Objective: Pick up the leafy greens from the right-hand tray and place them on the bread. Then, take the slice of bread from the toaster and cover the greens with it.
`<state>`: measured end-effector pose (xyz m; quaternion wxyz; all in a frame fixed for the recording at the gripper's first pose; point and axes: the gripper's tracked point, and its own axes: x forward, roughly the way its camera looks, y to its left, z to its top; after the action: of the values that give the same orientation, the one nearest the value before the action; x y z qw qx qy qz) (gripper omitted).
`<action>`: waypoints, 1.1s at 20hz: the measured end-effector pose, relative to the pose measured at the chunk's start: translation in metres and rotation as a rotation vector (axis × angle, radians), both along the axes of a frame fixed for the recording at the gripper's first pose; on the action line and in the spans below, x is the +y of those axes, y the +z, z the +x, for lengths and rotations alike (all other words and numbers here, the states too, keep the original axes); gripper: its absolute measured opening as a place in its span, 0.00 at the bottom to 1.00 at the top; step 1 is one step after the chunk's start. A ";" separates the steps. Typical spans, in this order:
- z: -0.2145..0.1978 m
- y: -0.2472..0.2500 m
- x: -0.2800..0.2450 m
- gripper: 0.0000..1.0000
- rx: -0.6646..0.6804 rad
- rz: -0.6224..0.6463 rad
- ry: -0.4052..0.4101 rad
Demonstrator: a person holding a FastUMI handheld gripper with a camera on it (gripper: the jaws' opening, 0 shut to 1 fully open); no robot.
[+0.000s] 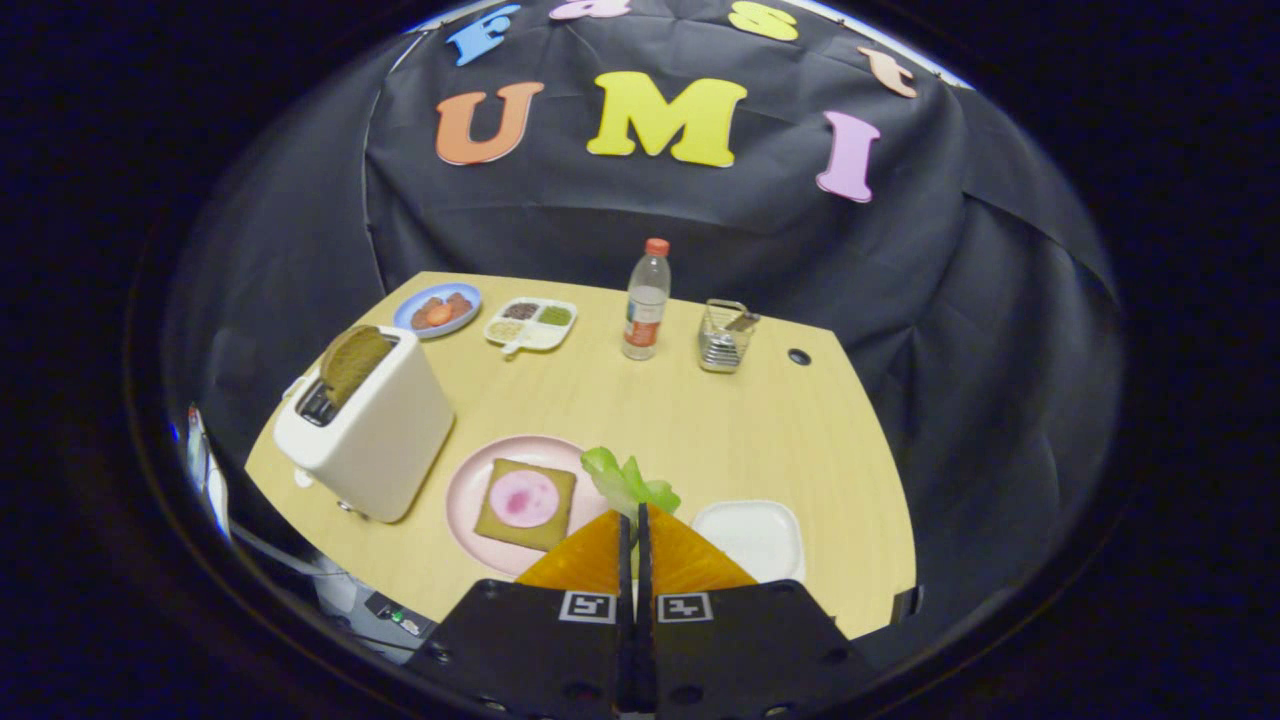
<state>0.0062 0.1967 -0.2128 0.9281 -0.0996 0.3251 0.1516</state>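
On the light wooden table (640, 420), inside a booth hung with black cloth, the gripper (632, 520) has its two fingers pressed together on the leafy greens (625, 480), which stick up just ahead of the tips. Just left of them sits a pink plate (470, 480) carrying bread (525, 505) topped with a pink slice. A white tray (750, 535) lies right of the fingers. Further left stands the white toaster (375, 430) with a bread slice (352, 362) in its slot. Beyond are a bottle (646, 300), a wire basket (725, 337), a divided dish (530, 322) and a blue plate (437, 310)
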 end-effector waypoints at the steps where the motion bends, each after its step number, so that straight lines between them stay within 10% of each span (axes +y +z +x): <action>1: -0.005 0.001 0.017 0.00 0.002 0.004 0.026; 11: -0.042 -0.029 0.124 0.01 0.229 0.173 0.126; 22: 0.032 -0.088 0.086 0.00 0.258 0.078 0.157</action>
<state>0.0385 0.2829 -0.3011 0.8672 -0.0683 0.4266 0.2476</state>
